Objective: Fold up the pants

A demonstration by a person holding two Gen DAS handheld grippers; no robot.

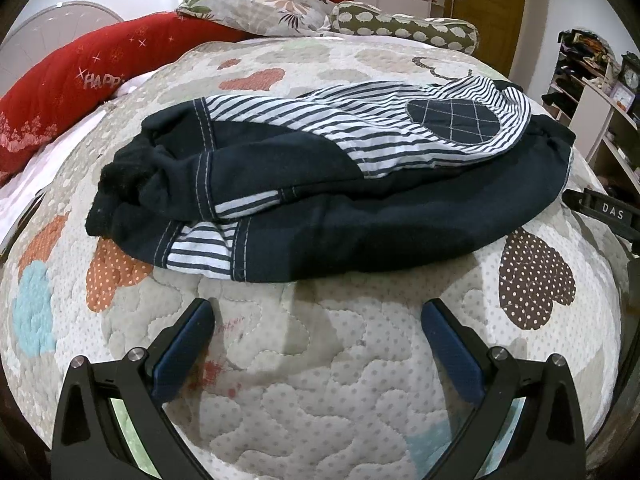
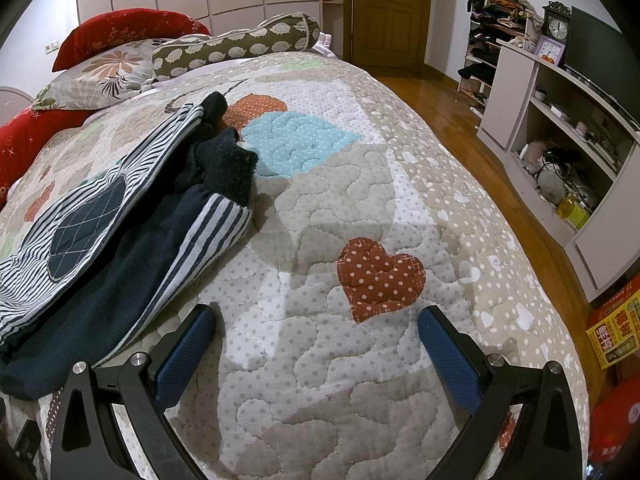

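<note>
While pants point(image 1: 320, 184) lie bunched, seemingly folded, both tongs point(image 1: 318, 320) point(image 2: 318, 328) hover apart, empty.

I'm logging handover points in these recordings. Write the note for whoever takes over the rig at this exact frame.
Left gripper: open, holding nothing, hovering over the quilt just short of the near edge of the pants.
Right gripper: open, empty, over bare quilt to the right of the pants.
Pants: navy with striped panels and a quilted knee patch, lying in a loosely doubled-over heap on the bed, cuffs bunched at one end.
Done: looks like the legs are laid one over the other, though untidily.
Left: probably smooth the layers, then fold end to end.
</note>
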